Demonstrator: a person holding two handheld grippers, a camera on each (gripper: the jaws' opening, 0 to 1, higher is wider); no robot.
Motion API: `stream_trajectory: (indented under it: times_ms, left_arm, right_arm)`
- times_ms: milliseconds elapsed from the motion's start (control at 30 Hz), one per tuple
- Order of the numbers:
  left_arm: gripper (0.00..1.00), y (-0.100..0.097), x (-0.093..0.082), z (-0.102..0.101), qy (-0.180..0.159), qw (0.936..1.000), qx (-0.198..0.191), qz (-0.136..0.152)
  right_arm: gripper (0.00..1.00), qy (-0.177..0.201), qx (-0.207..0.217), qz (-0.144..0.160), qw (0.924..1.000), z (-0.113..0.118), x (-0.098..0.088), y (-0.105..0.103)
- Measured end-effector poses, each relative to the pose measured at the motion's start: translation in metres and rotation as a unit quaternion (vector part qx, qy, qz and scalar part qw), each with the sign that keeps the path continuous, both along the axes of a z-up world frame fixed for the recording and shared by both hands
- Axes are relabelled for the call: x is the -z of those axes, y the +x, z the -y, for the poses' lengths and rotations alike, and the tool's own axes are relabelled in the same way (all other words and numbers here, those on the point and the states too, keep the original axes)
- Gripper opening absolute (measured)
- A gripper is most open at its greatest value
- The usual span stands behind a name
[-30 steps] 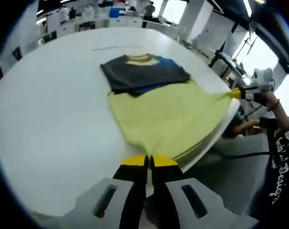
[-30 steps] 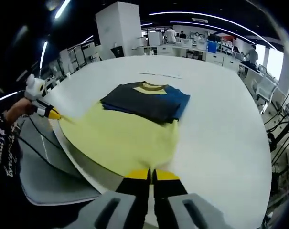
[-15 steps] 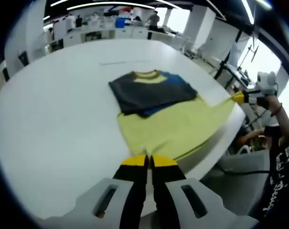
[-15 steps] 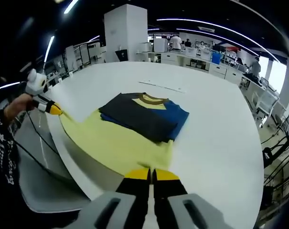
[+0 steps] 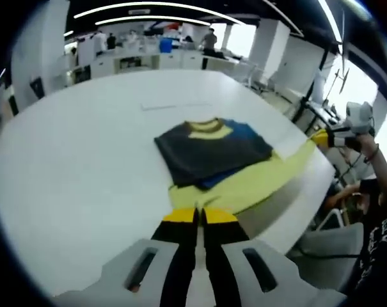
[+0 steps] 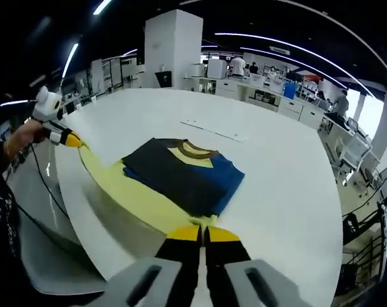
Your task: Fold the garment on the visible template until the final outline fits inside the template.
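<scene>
Round white table (image 5: 65, 160); both grippers (image 5: 199, 216) (image 6: 203, 234) pinch soft yellow garment (image 5: 244, 185) hem

garment (image 5: 213, 151) (image 6: 180, 174) | yellow hem lifted, stretched taut | dark-and-blue top part flat on white table

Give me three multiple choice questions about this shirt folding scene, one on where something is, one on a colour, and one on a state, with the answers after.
1. Where does the folded dark part of the garment lie?
A. On the white table
B. On a chair
C. On the floor

2. What colour is the stretched lower part of the garment?
A. Red
B. Pale yellow
C. Green

3. How do the jaws of the right gripper stand?
A. Wide open
B. Shut on the garment's hem
C. Holding a pen

Answers: 1 A, it rests on the tabletop. 2 B, the raised cloth is pale yellow. 3 B, the yellow tips meet on the hem.
</scene>
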State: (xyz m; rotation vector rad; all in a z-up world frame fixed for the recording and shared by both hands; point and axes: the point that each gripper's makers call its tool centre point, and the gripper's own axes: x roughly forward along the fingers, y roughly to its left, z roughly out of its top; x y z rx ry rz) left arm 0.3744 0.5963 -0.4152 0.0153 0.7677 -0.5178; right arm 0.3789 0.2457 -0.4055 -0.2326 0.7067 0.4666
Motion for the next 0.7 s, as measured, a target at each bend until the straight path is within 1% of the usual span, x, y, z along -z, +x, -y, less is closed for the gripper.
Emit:
stream_trajectory:
  times_ms: [100, 167, 200, 300, 400, 500, 700]
  left_arm:
    - [0.00, 0.009, -0.005, 0.007, 0.008, 0.9998, 0.004, 0.017]
    - [0.00, 0.017, -0.006, 0.005, 0.006, 0.9998, 0.001, 0.020]
    - [0.00, 0.023, -0.009, 0.005, 0.003, 0.9997, 0.000, 0.026]
    - [0.00, 0.032, -0.013, 0.007, 0.010, 0.9994, 0.001, 0.033]
    - [0.00, 0.043, -0.016, 0.006, 0.012, 0.9992, 0.002, 0.039]
    - [0.00, 0.050, -0.018, 0.008, 0.012, 0.9991, 0.002, 0.042]
    - [0.00, 0.067, -0.017, 0.006, 0.008, 0.9989, -0.006, 0.045]
  right_arm:
    - [0.00, -0.004, -0.003, 0.006, 1.0000, 0.001, -0.003, 0.009]
    - [0.00, -0.002, -0.002, 0.009, 1.0000, 0.001, -0.004, 0.016]
    - [0.00, -0.004, -0.003, 0.010, 0.9999, 0.001, -0.005, 0.019]
    - [0.00, -0.005, -0.002, 0.012, 0.9999, 0.002, -0.006, 0.030]
    - [0.00, -0.007, -0.005, 0.016, 0.9998, 0.001, -0.008, 0.043]
    - [0.00, -0.010, -0.007, 0.018, 0.9998, 0.001, -0.009, 0.050]
    - [0.00, -0.014, -0.013, 0.023, 0.9995, 0.001, -0.012, 0.066]
